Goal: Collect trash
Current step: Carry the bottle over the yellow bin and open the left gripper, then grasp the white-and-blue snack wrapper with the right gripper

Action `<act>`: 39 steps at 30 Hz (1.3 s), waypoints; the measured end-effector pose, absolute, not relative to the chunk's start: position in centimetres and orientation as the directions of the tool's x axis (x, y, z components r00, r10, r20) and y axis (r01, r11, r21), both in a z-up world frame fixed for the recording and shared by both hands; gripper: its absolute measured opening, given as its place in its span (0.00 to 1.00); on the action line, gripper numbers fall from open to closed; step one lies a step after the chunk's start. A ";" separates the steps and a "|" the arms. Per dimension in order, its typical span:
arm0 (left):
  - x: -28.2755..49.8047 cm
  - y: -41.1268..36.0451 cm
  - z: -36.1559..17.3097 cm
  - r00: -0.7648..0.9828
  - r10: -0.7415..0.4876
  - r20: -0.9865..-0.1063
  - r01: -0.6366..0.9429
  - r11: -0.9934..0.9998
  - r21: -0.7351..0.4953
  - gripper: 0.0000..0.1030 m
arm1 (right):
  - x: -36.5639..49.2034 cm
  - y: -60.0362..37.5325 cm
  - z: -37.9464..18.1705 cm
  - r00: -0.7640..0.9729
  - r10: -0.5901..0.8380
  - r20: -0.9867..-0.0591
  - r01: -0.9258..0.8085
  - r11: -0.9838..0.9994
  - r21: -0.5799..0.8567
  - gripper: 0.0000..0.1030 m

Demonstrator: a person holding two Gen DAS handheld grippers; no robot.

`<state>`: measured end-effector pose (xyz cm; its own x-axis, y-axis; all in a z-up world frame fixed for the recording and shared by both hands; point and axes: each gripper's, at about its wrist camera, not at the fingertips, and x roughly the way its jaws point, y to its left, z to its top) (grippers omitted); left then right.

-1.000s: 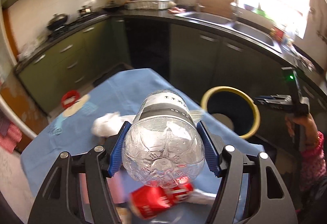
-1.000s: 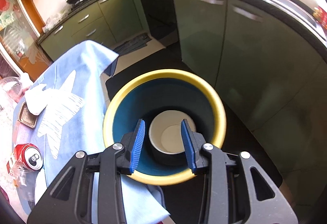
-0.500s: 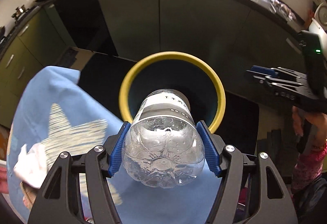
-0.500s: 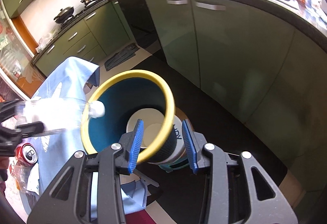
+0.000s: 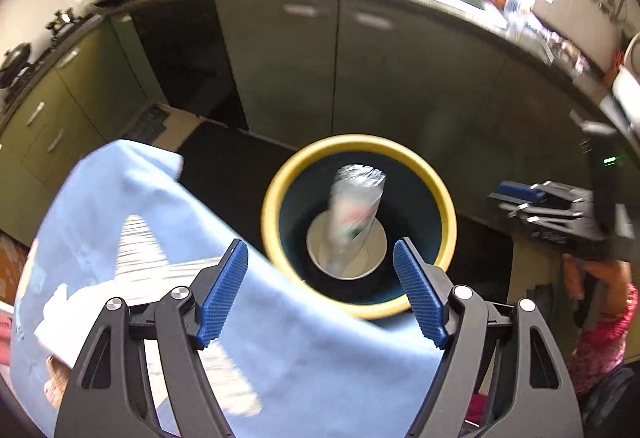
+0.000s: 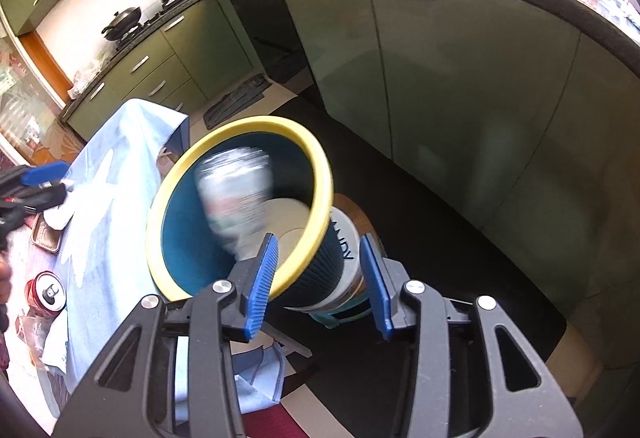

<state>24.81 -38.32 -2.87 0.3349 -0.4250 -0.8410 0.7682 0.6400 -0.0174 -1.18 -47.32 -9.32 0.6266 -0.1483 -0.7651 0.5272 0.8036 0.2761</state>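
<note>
Left tool hangs above the bin with its jaws opening and nothing between them. Inside the bin a clear bottle, blurred, stands tilted, its ribbed base up and its neck toward the white bottom. Right tool has its jaws opening astride the bin's wall, pads not pressing. Beside the bin, a blue cloth covers the tabletop, bearing a red can, a white tissue and a small brown tray.
</note>
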 end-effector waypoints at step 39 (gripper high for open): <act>10.9 1.6 -0.8 0.787 -0.176 -0.592 0.156 0.984 -0.085 0.89 | 11.4 -15.2 -8.5 0.301 0.273 -0.914 -0.320 0.932 0.173 0.41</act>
<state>10.85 1.62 -0.78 0.7868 -0.1757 -0.5917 0.1561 0.9841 -0.0846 11.35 -15.16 -8.49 0.3010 0.2727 -0.9138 -0.3198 0.9316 0.1727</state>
